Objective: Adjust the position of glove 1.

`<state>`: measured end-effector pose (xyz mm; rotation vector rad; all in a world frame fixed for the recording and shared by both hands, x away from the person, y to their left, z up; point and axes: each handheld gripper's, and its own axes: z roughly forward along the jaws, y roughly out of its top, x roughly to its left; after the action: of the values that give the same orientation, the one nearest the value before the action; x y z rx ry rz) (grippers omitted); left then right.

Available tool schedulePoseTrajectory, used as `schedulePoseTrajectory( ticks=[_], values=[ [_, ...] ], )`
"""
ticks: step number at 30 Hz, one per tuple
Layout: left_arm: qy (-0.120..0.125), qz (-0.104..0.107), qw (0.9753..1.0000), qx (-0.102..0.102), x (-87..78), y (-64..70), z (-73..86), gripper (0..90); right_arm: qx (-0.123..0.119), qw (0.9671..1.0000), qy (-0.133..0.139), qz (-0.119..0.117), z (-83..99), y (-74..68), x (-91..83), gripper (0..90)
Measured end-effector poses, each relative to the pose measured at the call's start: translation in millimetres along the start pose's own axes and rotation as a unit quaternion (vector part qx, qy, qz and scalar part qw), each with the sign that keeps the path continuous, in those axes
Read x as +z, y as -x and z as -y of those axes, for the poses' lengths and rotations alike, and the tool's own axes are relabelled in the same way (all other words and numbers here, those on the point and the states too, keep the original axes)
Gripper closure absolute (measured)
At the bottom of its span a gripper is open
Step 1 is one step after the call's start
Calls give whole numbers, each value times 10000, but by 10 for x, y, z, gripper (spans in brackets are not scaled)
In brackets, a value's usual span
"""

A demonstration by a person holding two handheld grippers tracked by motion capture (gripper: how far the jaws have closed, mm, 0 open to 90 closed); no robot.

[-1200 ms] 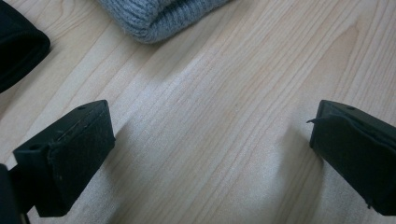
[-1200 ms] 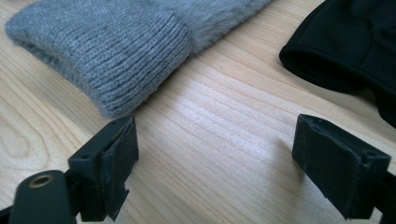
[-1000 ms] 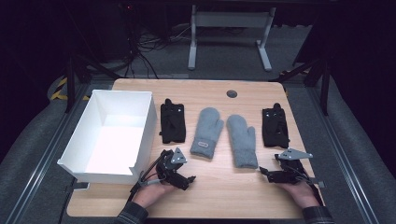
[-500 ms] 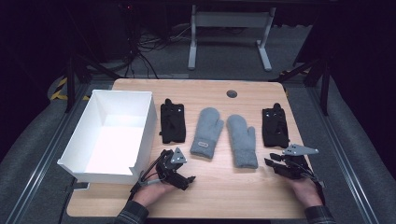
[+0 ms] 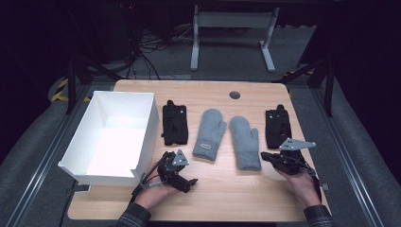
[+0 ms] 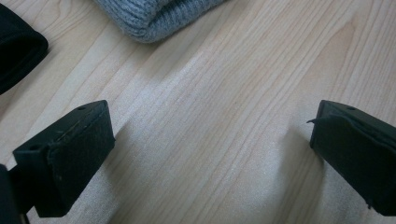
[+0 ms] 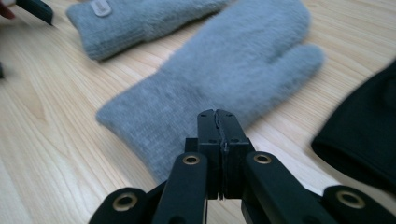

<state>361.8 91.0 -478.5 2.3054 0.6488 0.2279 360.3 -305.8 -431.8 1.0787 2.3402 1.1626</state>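
Looking first at the wooden table [image 5: 222, 189], carrying everything and keeping a bare strip along the near edge. Finding on its left part a white box [image 5: 146, 127], open on top and holding nothing.

Seeing four pieces lying flat in one row to the right of the box: a left black glove [image 5: 174, 124] just beside the box wall, then a left grey mitten [image 5: 209, 132], a right grey mitten [image 5: 246, 142], and a right black glove [image 5: 277, 126] near the right edge. Judging the work as only beginning: nothing packed yet, all four pieces waiting outside the box.

Holding the left gripper [image 5: 178, 169] low over bare wood near the box corner, jaws spread wide and gripping nothing, with the left mitten's cuff just ahead in the left gripper view [image 6: 212, 135]. Keeping the right gripper [image 5: 265, 156] pressed closed on nothing, aiming at the cuff end of the right grey mitten; in the right gripper view [image 7: 218, 116] sitting very near the cuff, maybe touching it, hard to tell through the blur.

Concerning room: having free wood in front of both grippers and between the pieces. Needing to clear the box's tall wall when carrying anything in. Watching the right black glove, lying near the table's right edge.
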Motion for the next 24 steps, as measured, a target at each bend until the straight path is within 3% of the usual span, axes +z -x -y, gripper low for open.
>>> schedulePoseTrajectory(
  ticks=[7, 15, 24],
  values=[
    [-6, 1, 10000, 2, 0, -1, 0, 1, -185, 9998, -7, -115, -121, -35, 140, 898],
    [-9, 14, 10000, 11, 0, -3, -2, 1, -344, 9984, -389, -222, -158, -45, 347, 899],
    [-7, 11, 10000, 14, -1, -2, -1, 2, -425, 9979, -425, -240, -152, -103, 358, 899]
  ],
)
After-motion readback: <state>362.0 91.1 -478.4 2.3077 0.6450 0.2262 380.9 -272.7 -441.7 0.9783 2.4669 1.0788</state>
